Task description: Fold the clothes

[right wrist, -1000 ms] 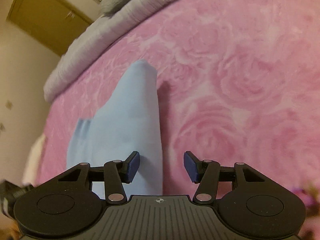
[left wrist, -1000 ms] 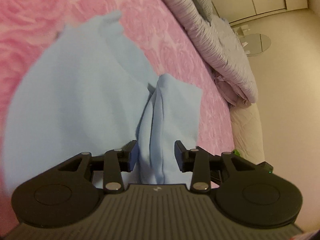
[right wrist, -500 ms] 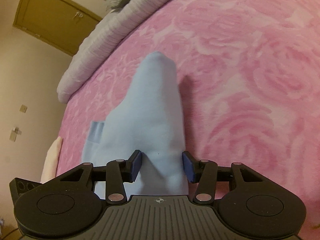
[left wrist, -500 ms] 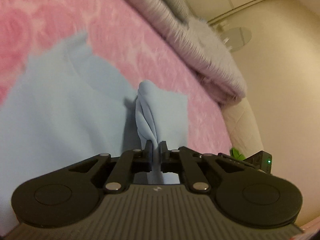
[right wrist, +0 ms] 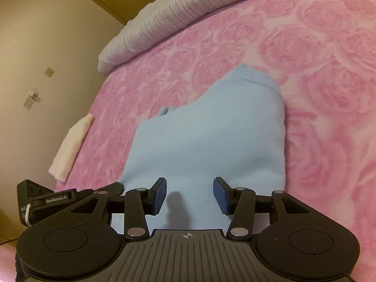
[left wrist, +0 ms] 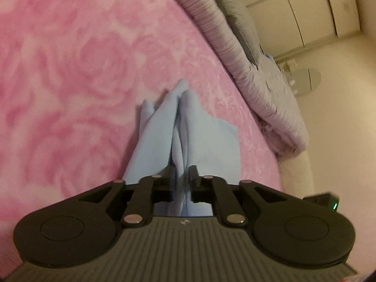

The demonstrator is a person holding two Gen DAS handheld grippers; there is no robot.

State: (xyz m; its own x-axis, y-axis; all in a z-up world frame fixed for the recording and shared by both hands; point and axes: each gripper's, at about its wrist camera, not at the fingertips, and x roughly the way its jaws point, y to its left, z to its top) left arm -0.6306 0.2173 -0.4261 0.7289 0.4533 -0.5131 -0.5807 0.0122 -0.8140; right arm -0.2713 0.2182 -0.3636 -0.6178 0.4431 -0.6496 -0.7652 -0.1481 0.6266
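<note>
light blue sweatshirt lying on the pink rose-patterned blanket of the bed, partly folded, ribbed cuff or hem end far from the right camera. pinched at a bunched ridge by the left gripper, with jaws opening a little just now and the fabric between them, pads seeming to press it. right gripper with blue pads spread wide over the near edge of the cloth, gripping nothing. risk, as a judgement: with the left jaws loosening, possible slipping of the ridge out of the pinch and falling back of the fold in a heap; with only one side held, possible dragging of the whole garment across the soft blanket instead of folding, leaving a crooked edge. long axis of the garment, in the right view, running from the near edge away toward the grey striped duvet, leaning slightly right. in the left view the ridge pointing away toward the blanket's far edge. small white folded cloth well apart, at the bed edge.
</note>
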